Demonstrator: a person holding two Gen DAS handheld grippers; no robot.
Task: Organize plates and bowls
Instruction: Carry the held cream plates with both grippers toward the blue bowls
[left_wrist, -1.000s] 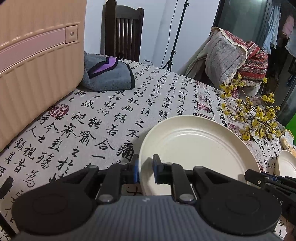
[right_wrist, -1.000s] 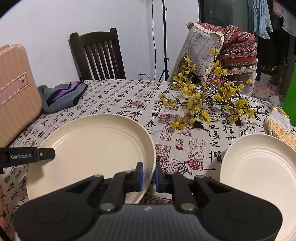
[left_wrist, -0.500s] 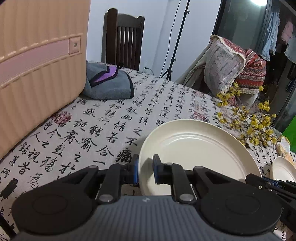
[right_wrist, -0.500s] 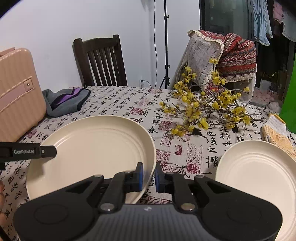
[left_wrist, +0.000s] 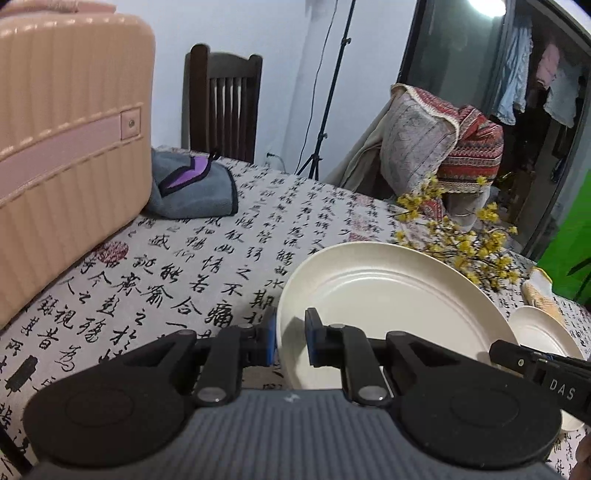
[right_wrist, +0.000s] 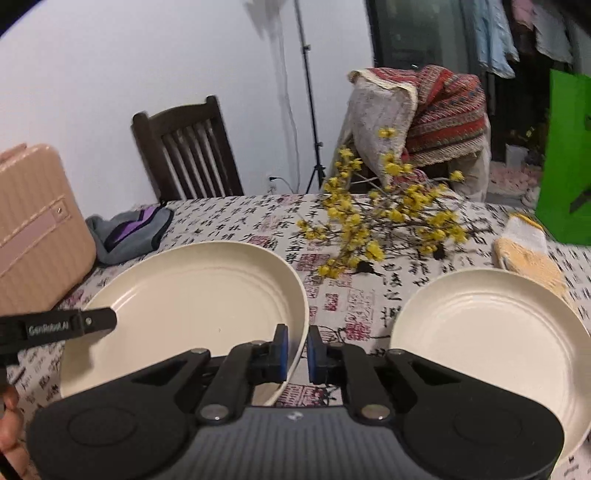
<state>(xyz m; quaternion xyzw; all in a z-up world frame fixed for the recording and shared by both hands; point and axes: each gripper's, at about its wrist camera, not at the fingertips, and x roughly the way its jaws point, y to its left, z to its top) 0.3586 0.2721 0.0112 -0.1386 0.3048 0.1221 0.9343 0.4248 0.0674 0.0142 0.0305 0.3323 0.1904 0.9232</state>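
Plates are what I am sorting, and the large cream plate (left_wrist: 391, 302) is the one in hand: my left hand-held gripper (left_wrist: 290, 341) pinches its left rim while my right hand-held gripper (right_wrist: 297, 349) pinches the opposite rim, each with its blue pads pressed together on the edge. With a grip on both sides, the plate looks carried just above the worktop (left_wrist: 207, 251), tilted a little toward me, though I cannot tell for sure whether its far edge is clear of the printed cloth.

I judge this to be the carrying step: one plate picked up, to be stacked with its partner. The second cream plate (right_wrist: 487, 332) lies flat on the worktop to my right, apart from the held one. The next move calls for both hands travelling together and level toward it, so the rim does not twist out of either pinch, and for passing near the yellow flower branch (right_wrist: 384, 225) without brushing it.

Both plates are empty, and I see no bowl in either view. A pink suitcase (left_wrist: 66, 155) stands at the left, closed.
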